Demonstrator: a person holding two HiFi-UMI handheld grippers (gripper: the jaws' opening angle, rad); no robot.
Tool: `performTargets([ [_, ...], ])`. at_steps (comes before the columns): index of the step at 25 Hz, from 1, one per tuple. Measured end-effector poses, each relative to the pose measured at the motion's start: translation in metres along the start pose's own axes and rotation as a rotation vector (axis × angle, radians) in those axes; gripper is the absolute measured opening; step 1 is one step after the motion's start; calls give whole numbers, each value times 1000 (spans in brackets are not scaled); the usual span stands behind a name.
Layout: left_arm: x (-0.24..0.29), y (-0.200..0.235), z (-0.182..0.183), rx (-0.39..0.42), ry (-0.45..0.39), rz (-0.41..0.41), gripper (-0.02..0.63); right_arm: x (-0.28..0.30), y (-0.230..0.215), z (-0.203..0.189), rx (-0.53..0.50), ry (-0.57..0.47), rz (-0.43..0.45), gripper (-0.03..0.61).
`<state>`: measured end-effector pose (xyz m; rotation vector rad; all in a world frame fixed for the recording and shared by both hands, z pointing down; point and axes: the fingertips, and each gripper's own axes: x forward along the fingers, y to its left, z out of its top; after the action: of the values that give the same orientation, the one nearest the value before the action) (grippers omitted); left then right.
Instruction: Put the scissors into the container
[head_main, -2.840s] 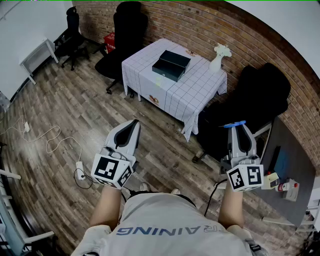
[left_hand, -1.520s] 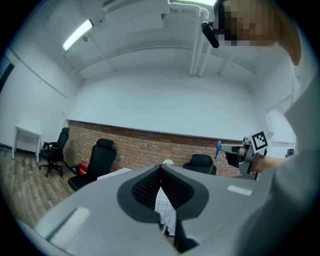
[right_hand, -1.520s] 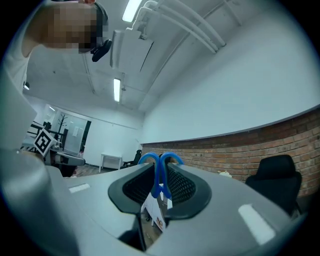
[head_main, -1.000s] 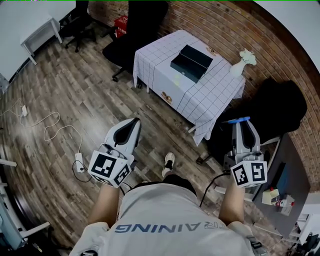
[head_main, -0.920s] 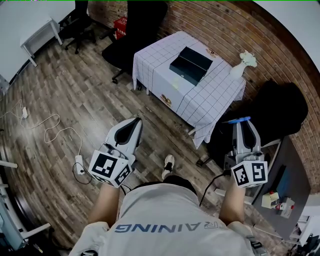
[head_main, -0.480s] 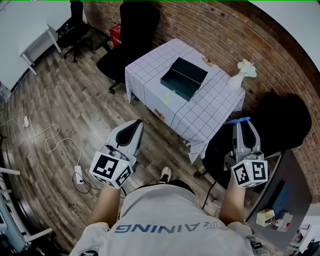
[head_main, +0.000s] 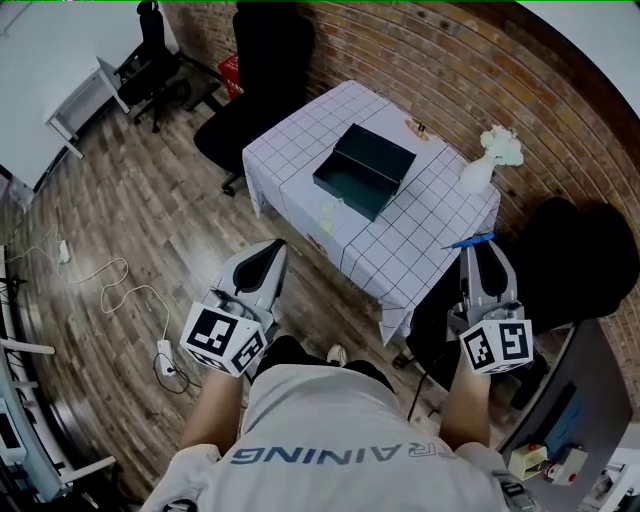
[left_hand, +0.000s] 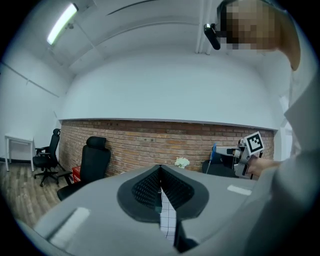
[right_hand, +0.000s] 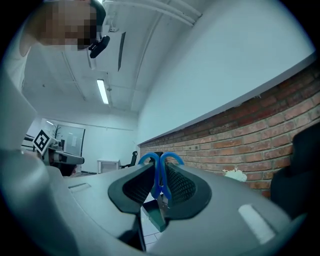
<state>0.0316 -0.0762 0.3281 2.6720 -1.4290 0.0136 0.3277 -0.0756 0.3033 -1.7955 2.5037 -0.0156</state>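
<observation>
Scissors (head_main: 468, 241) up front in the head view: your right gripper (head_main: 482, 252) carries them, blue handles poking past its tips, right by the near right edge of the checked tablecloth (head_main: 420, 235). The dark green container (head_main: 363, 170) lies open mid-table, well apart from them, and a white vase (head_main: 480, 172) stands at the far right corner. Your left gripper (head_main: 268, 250) hovers off the table's near side. Left gripper view: jaws pressed together, nothing between them (just a sliver of checked cloth below). Right gripper view: jaws clamped on the scissors, handle loops sticking up, the container showing beneath.
</observation>
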Motion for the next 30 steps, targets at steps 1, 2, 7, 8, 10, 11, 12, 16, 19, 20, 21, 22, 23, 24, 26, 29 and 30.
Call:
performTargets([
  [1, 7, 2, 1, -1, -1, -1, 0, 6, -4, 0, -1, -1, 2, 98],
  [2, 15, 5, 1, -1, -2, -3, 0, 12, -9, 0, 1, -2, 1, 98],
  [7, 41, 27, -9, -15, -6, -29, 0, 34, -14, -5, -12, 5, -23, 98],
  [8, 44, 34, -12, -18, -10, -35, 0, 38, -12, -7, -19, 4, -30, 98],
  [10, 55, 48, -17, -28, -17, -49, 0, 50, -11, -10, -32, 4, -45, 98],
  [11, 64, 55, -18, -35, -17, -58, 0, 58, -13, -11, -37, 7, -54, 98],
  [12, 77, 62, -17, -43, -12, -68, 0, 67, -17, -11, -40, 14, -65, 98],
  [16, 129, 94, -6, -51, 4, -107, 0, 116, -29, -9, -49, 54, -94, 98],
  [19, 148, 131, -9, -55, 8, -125, 0, 154, -17, -12, -63, 67, -103, 98],
  [20, 152, 144, -13, -60, 15, -131, 0, 166, -11, -15, -60, 72, -105, 98],
  [21, 158, 157, -16, -67, 24, -136, 0, 179, -5, -19, -52, 77, -105, 98],
  [22, 163, 169, -17, -74, 33, -141, 0, 191, 0, -22, -43, 86, -105, 98],
  [23, 169, 179, -18, -78, 41, -148, 0, 202, 5, -24, -35, 97, -104, 98],
  [24, 174, 188, -18, -80, 50, -156, 0, 212, 9, -27, -28, 112, -105, 98],
  [26, 184, 205, -18, -72, 65, -169, 0, 229, 16, -32, -26, 146, -107, 98],
  [29, 205, 233, -27, -67, 78, -171, 0, 257, 20, -49, -46, 196, -90, 98],
  [30, 210, 241, -32, -75, 84, -167, 0, 267, 21, -58, -51, 220, -76, 98],
])
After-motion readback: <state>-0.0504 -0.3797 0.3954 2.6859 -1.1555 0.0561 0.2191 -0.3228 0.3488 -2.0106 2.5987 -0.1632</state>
